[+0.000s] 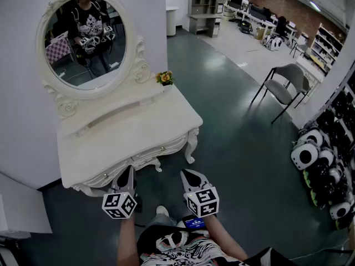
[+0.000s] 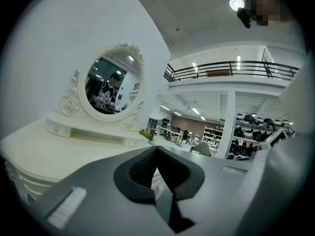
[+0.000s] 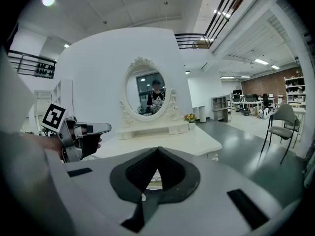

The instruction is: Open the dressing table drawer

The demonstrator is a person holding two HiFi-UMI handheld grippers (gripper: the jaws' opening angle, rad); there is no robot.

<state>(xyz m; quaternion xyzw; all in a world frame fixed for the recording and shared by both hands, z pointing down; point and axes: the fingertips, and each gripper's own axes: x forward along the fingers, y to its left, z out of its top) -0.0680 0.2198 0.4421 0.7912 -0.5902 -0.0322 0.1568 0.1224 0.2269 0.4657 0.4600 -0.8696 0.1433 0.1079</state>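
A white dressing table (image 1: pixel 138 123) with an oval mirror (image 1: pixel 83 40) stands against the wall. Its drawer front (image 1: pixel 158 147) runs along the near curved edge and is closed, with small knobs. My left gripper (image 1: pixel 128 172) hovers just in front of that edge, left of centre, jaws shut and empty. My right gripper (image 1: pixel 188 175) hangs beside the table's right front leg (image 1: pixel 191 146), apart from it, also shut on nothing. In the left gripper view the shut pads (image 2: pixel 147 168) point over the tabletop (image 2: pixel 54 154). The right gripper view shows its shut tips (image 3: pixel 157 150) and the left gripper (image 3: pixel 83 136) at left.
A small flower pot (image 1: pixel 165 78) sits at the table's back right corner. A grey chair (image 1: pixel 285 82) stands on the dark floor to the right, and black-and-white machines (image 1: pixel 313 157) crowd the right edge. A white cabinet (image 1: pixel 16 209) is at lower left.
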